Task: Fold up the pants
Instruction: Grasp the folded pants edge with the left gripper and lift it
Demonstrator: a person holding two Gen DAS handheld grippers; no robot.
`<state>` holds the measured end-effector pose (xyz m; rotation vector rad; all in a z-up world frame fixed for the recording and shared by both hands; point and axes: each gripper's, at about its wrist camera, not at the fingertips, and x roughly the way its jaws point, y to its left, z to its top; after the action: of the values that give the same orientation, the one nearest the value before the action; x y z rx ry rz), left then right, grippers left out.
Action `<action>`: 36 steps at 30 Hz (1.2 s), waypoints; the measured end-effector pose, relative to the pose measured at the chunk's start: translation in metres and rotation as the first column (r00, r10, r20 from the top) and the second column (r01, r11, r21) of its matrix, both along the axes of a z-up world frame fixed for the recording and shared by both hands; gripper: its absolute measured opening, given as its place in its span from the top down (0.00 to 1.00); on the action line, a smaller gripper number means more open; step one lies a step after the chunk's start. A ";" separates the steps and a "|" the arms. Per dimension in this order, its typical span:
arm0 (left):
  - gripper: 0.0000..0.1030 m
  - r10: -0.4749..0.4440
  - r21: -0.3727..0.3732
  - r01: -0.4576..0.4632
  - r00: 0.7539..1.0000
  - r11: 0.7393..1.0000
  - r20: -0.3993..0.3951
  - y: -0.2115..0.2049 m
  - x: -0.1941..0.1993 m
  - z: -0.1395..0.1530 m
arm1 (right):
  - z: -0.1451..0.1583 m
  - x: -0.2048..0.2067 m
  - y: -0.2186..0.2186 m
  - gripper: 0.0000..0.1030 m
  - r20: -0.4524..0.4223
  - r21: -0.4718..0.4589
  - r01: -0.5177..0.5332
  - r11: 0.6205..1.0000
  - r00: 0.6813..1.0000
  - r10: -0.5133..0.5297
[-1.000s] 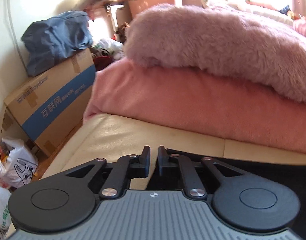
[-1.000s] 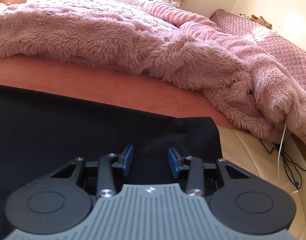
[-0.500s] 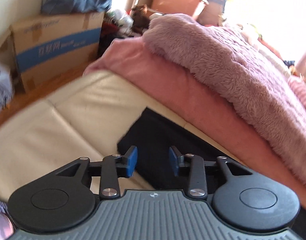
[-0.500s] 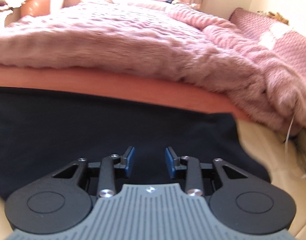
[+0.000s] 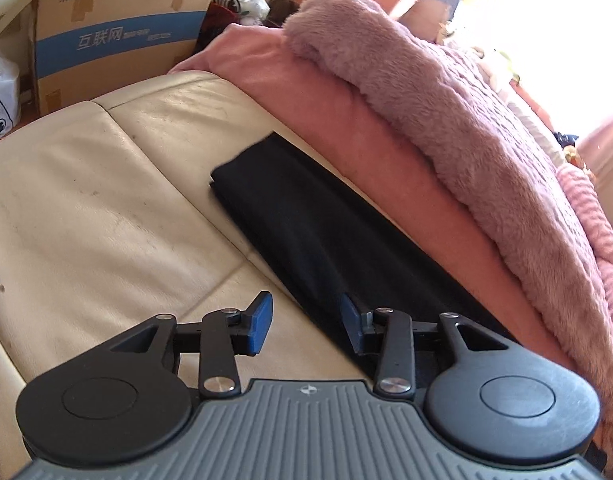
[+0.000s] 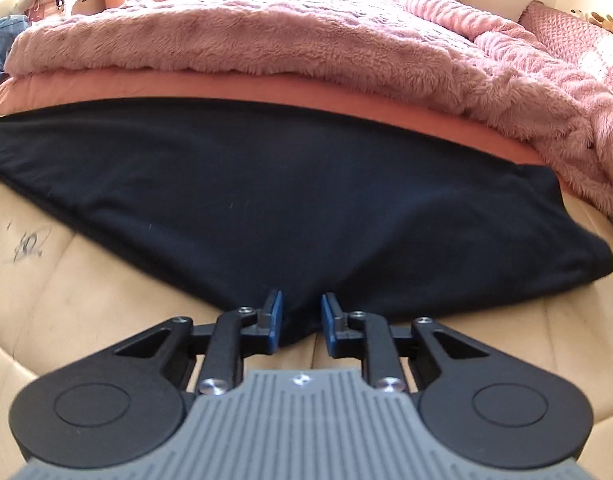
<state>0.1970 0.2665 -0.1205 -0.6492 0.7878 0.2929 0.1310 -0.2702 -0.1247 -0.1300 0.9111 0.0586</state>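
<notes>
Both grippers are sitting farther back from the bedding than a second ago. Left gripper (image 5: 304, 322) jaws have just been opening, now apart with nothing clamped. Right gripper (image 6: 301, 317) jaws have been closing, still apart over the pants (image 6: 274, 192) edge. Black pants are lying flat on the cream cushion (image 5: 106, 200), against the pink blanket (image 6: 266, 48).

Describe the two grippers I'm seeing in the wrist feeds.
Both look alike. The left gripper and right gripper each have a grey ribbed body with a small emblem, two round black discs, black linkage arms with silver screws, and fingers faced with blue pads. No cables or sleeves show.
</notes>
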 end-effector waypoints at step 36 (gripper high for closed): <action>0.74 0.344 -0.216 -0.301 0.918 0.929 0.196 0.068 0.022 -0.053 | -0.009 0.048 -0.026 0.78 0.042 0.083 0.139 0.987 0.989 -0.143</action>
<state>0.2188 0.3341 -0.1737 -0.9724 0.4827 0.4419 0.1788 -0.2961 -0.1337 0.0073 0.8663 -0.0397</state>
